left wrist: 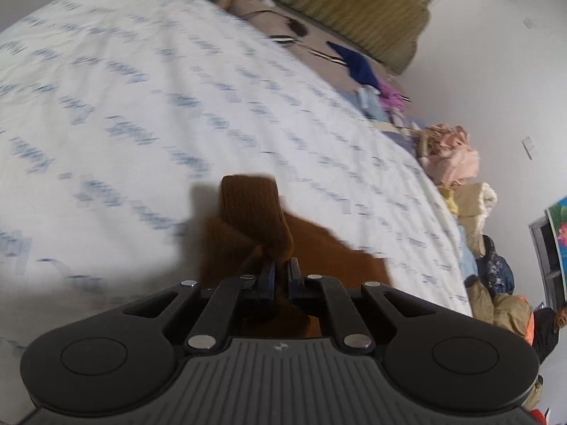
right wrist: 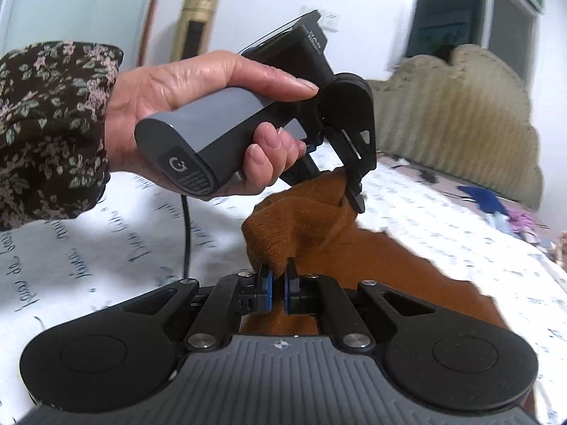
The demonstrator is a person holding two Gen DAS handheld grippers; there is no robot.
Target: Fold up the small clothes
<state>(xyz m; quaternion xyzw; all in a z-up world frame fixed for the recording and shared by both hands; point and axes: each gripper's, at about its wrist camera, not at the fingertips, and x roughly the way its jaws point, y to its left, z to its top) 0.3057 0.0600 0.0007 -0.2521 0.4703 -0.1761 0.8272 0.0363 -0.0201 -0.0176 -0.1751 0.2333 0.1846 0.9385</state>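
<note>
Both grippers pinch the brown cloth [right wrist: 301, 226], one at each end of an edge, so it can be lifted and folded over evenly. The right gripper [right wrist: 278, 272] is clamped on a bunched bit. The left gripper [right wrist: 354, 191], held in a hand [right wrist: 198, 106] at 11 o'clock, bites the far corner. From the left view, that gripper [left wrist: 280, 269] is squeezed on a ribbed cuff. The rest of the cloth hangs down onto the bed [left wrist: 141, 106], which has a white sheet with blue writing. A padded headboard [left wrist: 354, 3] sits at 1 o'clock, and piled clothes [left wrist: 450, 156] at 3.
</note>
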